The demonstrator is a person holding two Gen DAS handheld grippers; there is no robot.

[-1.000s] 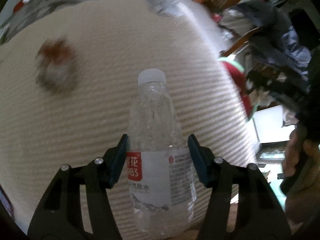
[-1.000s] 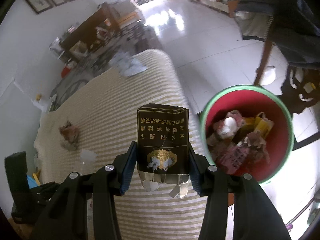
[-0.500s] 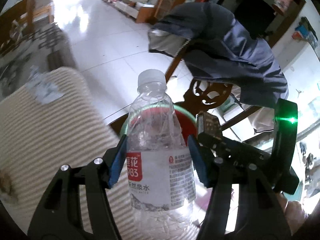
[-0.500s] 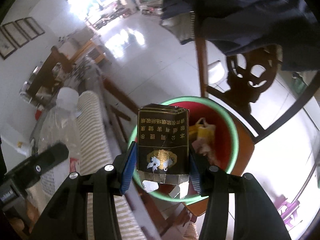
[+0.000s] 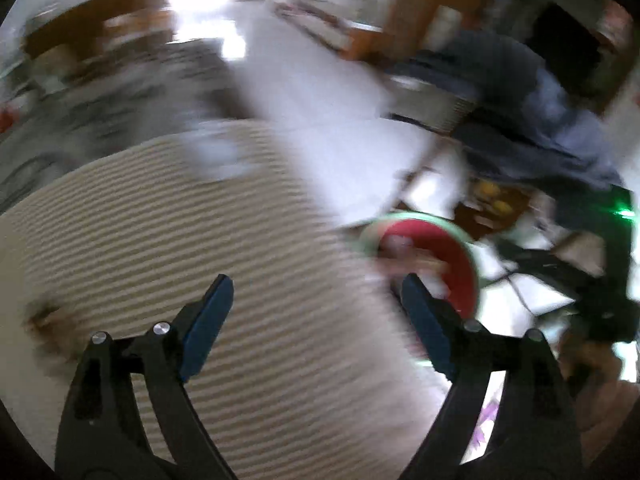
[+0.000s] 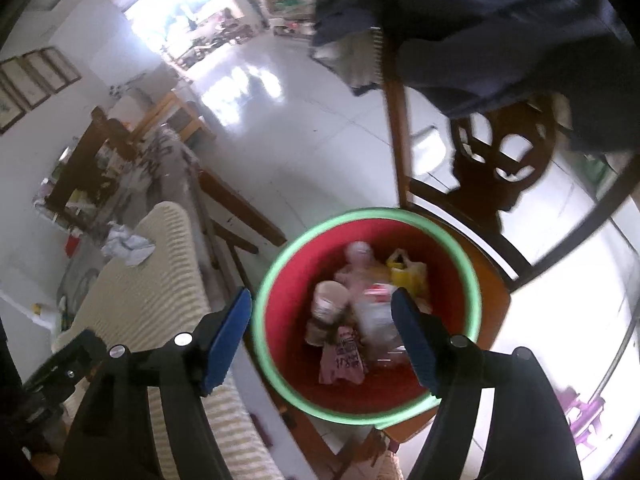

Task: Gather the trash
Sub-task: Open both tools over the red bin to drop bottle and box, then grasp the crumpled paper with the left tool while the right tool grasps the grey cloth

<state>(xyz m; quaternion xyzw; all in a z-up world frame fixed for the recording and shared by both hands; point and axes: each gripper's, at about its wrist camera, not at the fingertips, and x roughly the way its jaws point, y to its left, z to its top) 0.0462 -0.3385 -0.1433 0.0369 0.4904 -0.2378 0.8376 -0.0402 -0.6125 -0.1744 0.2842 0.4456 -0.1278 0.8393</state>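
right tool (image 6: 322, 330), jaws just opened and empty, hangs directly above the red bin (image 6: 280, 256) holding dropped trash; left tool (image 5: 316, 320), likewise opened and empty, faces the striped table (image 5: 160, 220), crumpled scrap (image 5: 44, 320) lower left, nearer it.

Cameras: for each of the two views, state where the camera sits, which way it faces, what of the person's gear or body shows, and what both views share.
Left wrist: sits on the left gripper, facing down over the striped cloth; blurred; jaws open, empty; the bin at right.
Right wrist: sits on the right gripper, facing down into the bin of trash; jaws open, empty; chair behind.
Shared: the bin, striped cloth, jacket.
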